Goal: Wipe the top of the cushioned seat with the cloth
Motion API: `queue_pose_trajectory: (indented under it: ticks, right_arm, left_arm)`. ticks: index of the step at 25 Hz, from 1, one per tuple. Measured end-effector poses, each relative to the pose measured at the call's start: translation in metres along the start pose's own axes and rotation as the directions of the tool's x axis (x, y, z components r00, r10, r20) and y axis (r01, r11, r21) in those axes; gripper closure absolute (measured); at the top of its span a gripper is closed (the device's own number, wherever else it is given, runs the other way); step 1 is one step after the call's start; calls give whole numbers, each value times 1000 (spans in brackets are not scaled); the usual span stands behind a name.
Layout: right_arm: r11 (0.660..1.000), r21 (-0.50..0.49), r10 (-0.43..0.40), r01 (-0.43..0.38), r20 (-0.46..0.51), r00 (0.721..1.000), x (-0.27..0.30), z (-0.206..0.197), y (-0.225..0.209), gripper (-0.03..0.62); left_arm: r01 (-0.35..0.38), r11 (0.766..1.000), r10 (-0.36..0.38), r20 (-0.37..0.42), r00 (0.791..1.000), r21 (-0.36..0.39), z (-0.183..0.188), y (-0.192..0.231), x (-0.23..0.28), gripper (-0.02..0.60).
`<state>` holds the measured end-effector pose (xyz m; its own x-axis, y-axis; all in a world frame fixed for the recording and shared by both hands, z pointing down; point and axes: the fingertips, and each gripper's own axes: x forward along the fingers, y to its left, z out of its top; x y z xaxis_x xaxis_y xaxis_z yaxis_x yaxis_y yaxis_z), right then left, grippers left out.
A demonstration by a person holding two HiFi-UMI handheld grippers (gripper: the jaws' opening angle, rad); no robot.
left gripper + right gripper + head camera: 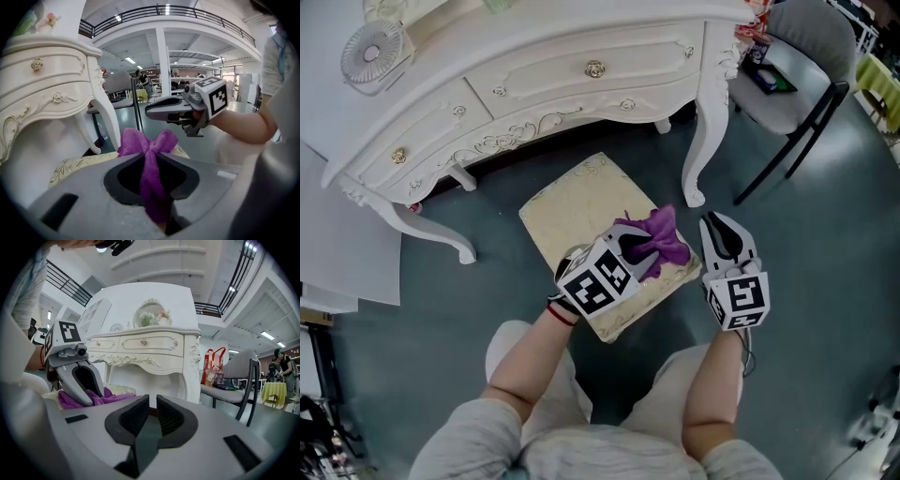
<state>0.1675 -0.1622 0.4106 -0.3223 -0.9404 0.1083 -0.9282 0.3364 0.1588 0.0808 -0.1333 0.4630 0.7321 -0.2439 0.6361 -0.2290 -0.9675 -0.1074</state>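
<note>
The cream cushioned seat stands on the floor in front of the dresser. A purple cloth lies bunched on the seat's near right corner. My left gripper is shut on the cloth, which is pinched between its jaws and fans out beyond them over the seat. My right gripper hovers just right of the seat, over the floor, shut with nothing in it. In the right gripper view its jaws stand nearly together, with the left gripper and cloth at the left.
A white ornate dresser with curved legs stands just beyond the seat. A grey chair with black legs is at the far right. A small fan sits on the dresser. The person's knees are below the seat.
</note>
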Motion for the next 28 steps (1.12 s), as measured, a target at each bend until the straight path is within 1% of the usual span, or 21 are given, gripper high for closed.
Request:
queue_pose_trajectory:
  ticks: [5,8,10,13,17,21,25,28]
  right_arm:
    - [1000,-3,3,-3,6,1000,0,1,-2,583]
    - [1000,8,-4,4,10,1000,-2,1,-5,583]
    - [1000,4,1,-1,17,1000,-1,3,-4,583]
    - [1000,-2,19,-19,40,999,0,10,1,583]
    - [999,-17,41,-40,47,998,3,13,9,583]
    - [999,-22,46,-45,43,998,6,12,14,583]
    - [998,-33,57,-56,39,998,8,11,20,583]
    - [997,-39,66,-64,39,997,10,10,25,583]
  left_arm:
    - [11,1000,-11,-1,1000,17,1,-12,-1,502]
    - [27,999,-27,-2,1000,46,3,-27,0,502]
    - [23,998,-24,14,1000,56,4,-32,-1,503]
    - [28,999,-29,45,999,37,4,-35,-5,503]
    - [16,999,-20,81,997,43,5,-37,-14,503]
    - [-36,999,32,117,993,27,2,-20,-35,503]
    - [-125,992,123,119,985,10,-6,21,-62,503]
    - [-190,981,192,113,975,-30,-19,57,-81,503]
